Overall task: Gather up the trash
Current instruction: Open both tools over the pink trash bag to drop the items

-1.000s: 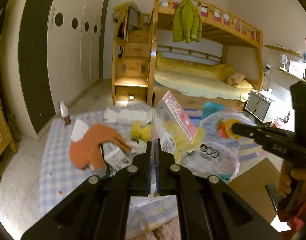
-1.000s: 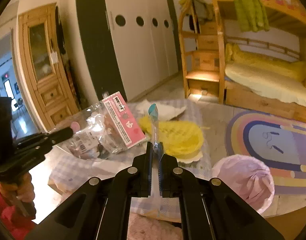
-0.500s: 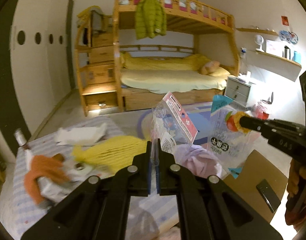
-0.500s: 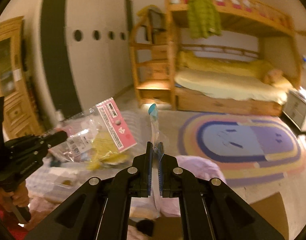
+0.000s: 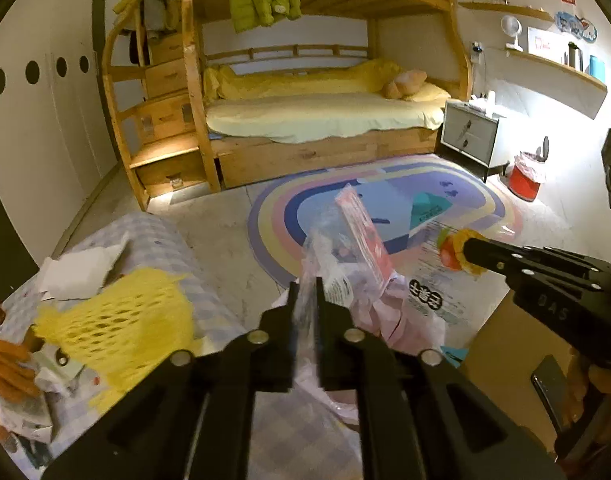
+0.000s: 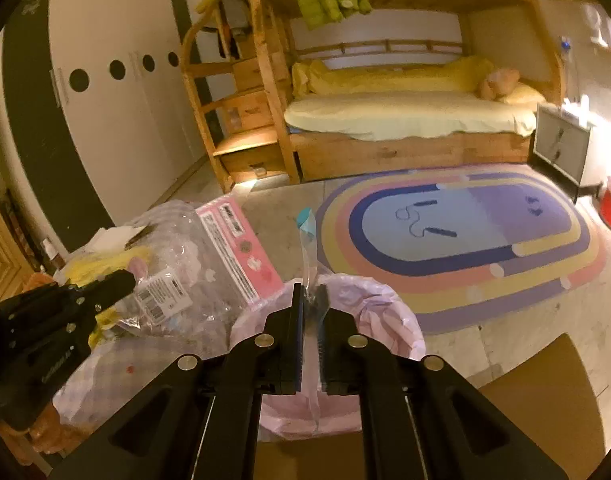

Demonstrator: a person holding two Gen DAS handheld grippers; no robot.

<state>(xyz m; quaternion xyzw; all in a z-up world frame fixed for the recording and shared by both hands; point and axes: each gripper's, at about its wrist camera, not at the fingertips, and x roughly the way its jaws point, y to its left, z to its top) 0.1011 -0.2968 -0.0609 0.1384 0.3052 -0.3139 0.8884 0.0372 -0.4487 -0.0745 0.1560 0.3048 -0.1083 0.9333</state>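
1. At the lower left of the left wrist view, the desk (image 5: 177, 248) under a checked cloth carries loose trash: one yellow foam net (image 5: 117, 332), one white crumpled paper (image 5: 81, 268), and a heap of wrappers at the edge too jumbled to count.
2. At centre, the left gripper (image 5: 305, 300) has its jaws clenched on the edge of one clear plastic packet with a pink header card (image 5: 345, 252). It appears light, thin, crinkly and slippery, so a pinch on the flat sealed edge, as here, seems the surest hold.
3. Just below and right of it sits one bin lined with a pink bag (image 5: 401, 320), its mouth open. The right wrist view shows the bin (image 6: 385, 312) low at centre, directly under those jaws.
4. At the right of the left wrist view, the right gripper (image 5: 467, 252) has its jaws clenched on one clear printed bag with a teal corner (image 5: 425, 280). In its own view this shows as a thin film strip (image 6: 307, 240) rising between the jaws. It appears limp and nearly weightless, likely to cling or flutter when let go.
5. So two pieces of trash are held in the air, one per gripper, both over or beside the single bin.
6. At the far right, one red bin (image 5: 525, 176) stands on the floor by the nightstand.
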